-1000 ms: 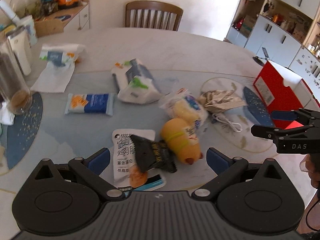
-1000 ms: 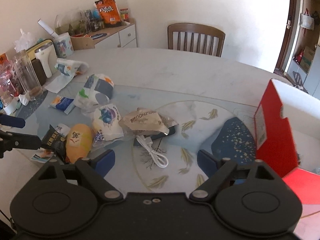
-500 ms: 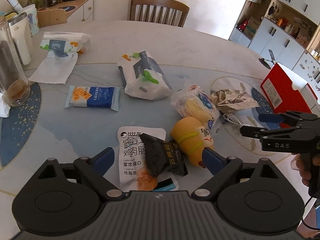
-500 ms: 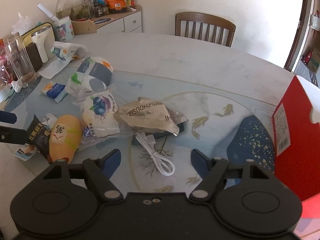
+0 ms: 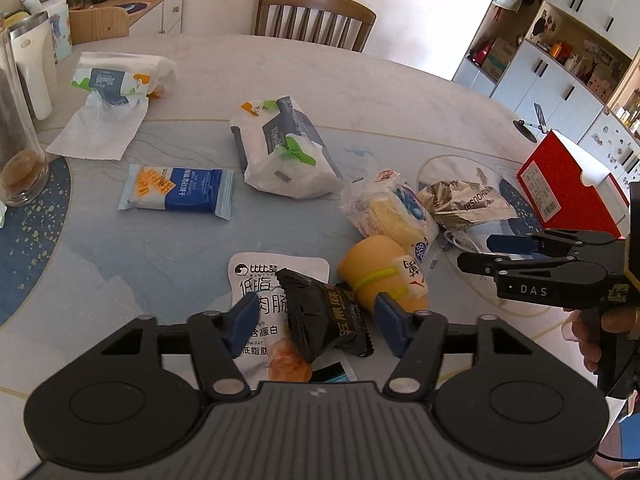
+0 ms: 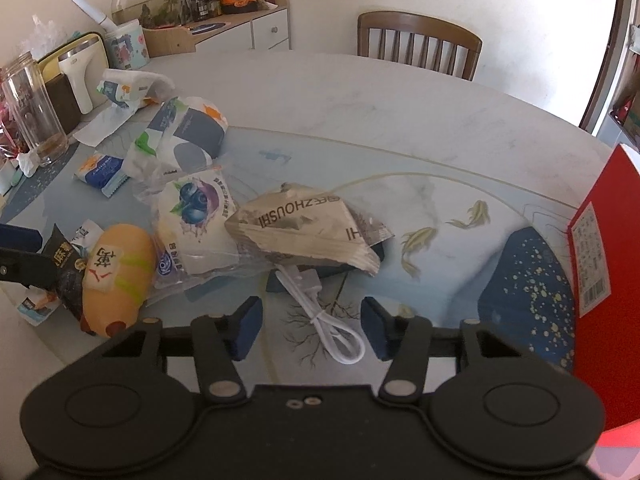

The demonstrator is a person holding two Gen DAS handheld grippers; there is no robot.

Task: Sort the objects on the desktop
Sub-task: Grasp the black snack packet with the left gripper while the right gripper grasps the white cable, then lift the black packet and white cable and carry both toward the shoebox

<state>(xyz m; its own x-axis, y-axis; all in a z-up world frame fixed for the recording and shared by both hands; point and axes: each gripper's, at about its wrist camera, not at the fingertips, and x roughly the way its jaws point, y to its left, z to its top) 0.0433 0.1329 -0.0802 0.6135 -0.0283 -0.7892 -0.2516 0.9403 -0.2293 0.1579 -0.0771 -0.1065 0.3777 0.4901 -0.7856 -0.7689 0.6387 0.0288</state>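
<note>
My left gripper [image 5: 316,322] is open, its jaws either side of a black snack packet [image 5: 324,316] that lies on a white chicken-breast pouch [image 5: 260,280]. A yellow bun-shaped pack [image 5: 380,276] lies just right of it. My right gripper [image 6: 311,322] is open and empty above a white coiled cable [image 6: 328,320]. It also shows in the left wrist view [image 5: 476,254]. A blueberry bread bag [image 6: 196,216], a crumpled tan packet [image 6: 304,228] and a dark phone [image 6: 320,272] lie ahead of it.
A red box [image 6: 600,264] stands at the right table edge. Tissue packs [image 5: 280,148], a blue biscuit pack [image 5: 176,194], a paper towel [image 5: 104,128] and a glass jar [image 6: 32,108] sit to the left. A chair [image 5: 316,16] stands behind the table.
Both grippers have moved forward and down toward the table. The left jaws have narrowed around the black packet. The right gripper has come over the white cable.
</note>
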